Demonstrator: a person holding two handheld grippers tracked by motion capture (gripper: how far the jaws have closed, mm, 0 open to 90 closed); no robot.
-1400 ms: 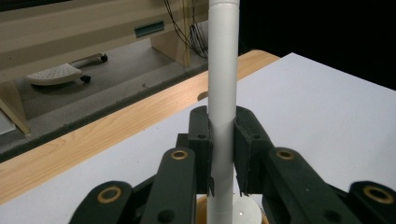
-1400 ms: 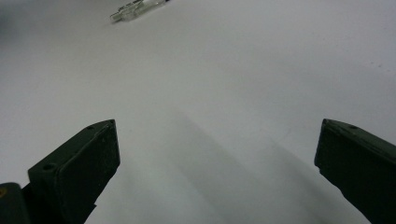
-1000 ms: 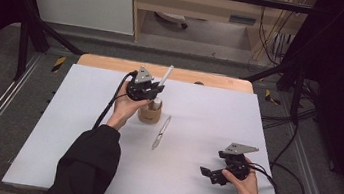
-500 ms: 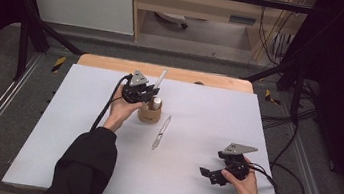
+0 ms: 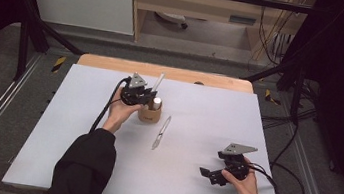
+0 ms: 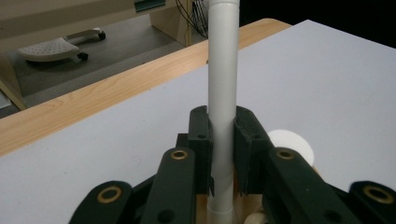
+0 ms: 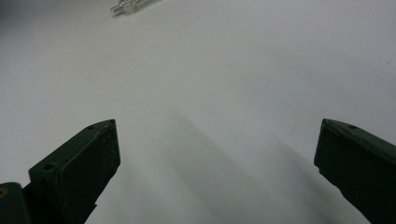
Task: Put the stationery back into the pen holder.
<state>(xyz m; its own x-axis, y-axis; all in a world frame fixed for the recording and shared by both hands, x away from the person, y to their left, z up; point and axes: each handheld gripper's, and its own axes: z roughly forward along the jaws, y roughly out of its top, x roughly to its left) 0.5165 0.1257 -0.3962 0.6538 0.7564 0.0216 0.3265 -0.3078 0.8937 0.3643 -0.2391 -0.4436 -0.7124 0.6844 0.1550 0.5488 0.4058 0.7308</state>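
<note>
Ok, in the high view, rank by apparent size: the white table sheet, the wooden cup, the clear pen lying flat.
1. White table sheet, by far the largest.
2. Wooden cup and clear pen: unsure. The pen looks longer but much thinner, and the cup is partly hidden by the left claw.

Right tool (image 7: 217, 172) with its two black jaws spread wide above the bare white table (image 7: 224, 84); a clear pen-like object (image 7: 133, 5) lies at upper left of the frame.

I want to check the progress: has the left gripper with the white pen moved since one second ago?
Yes. The left gripper, shut on the white pen, has come down slightly toward the wooden holder below it.
</note>
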